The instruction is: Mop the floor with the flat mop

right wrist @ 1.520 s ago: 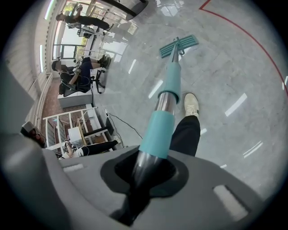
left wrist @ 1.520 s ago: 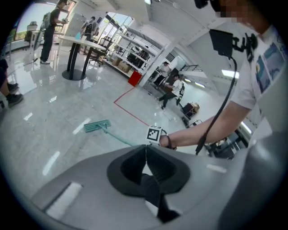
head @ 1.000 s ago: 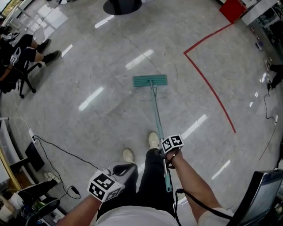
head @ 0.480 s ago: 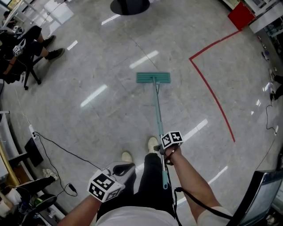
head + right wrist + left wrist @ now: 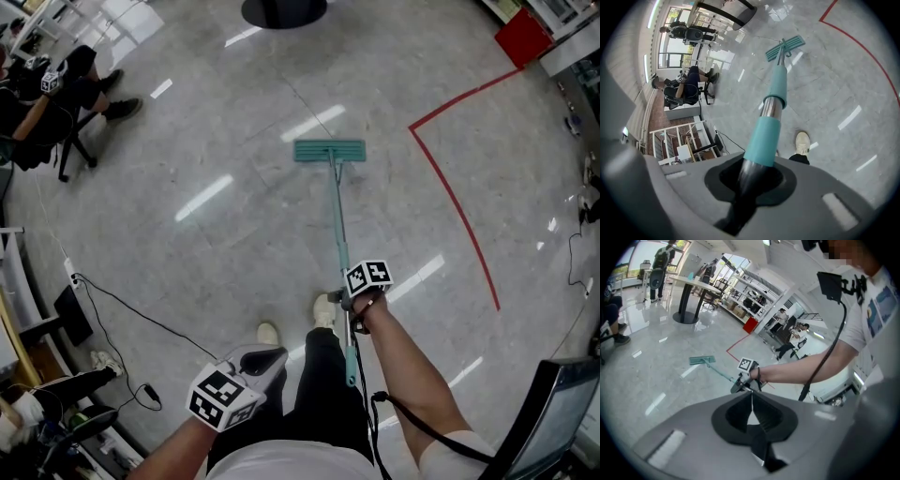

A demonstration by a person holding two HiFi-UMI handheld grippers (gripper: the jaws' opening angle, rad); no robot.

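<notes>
The flat mop lies with its teal head (image 5: 329,150) flat on the grey floor ahead of me, and its teal and metal handle (image 5: 339,246) runs back toward my legs. My right gripper (image 5: 351,307) is shut on the handle near its upper end; in the right gripper view the handle (image 5: 771,108) passes between the jaws (image 5: 749,176) and ends at the mop head (image 5: 785,47). My left gripper (image 5: 263,360) hangs low at the left, away from the mop. Its pads meet with nothing between them (image 5: 751,401).
A red tape line (image 5: 459,202) bends across the floor on the right, with a red box (image 5: 523,37) beyond it. A seated person (image 5: 37,94) is far left and a round table base (image 5: 284,11) at the top. A cable (image 5: 122,314) trails near left. My shoes (image 5: 324,311) stand behind the mop.
The mop head has slid forward over the floor, away from my feet. My right gripper has gone forward with the handle. The left gripper has barely shifted.
</notes>
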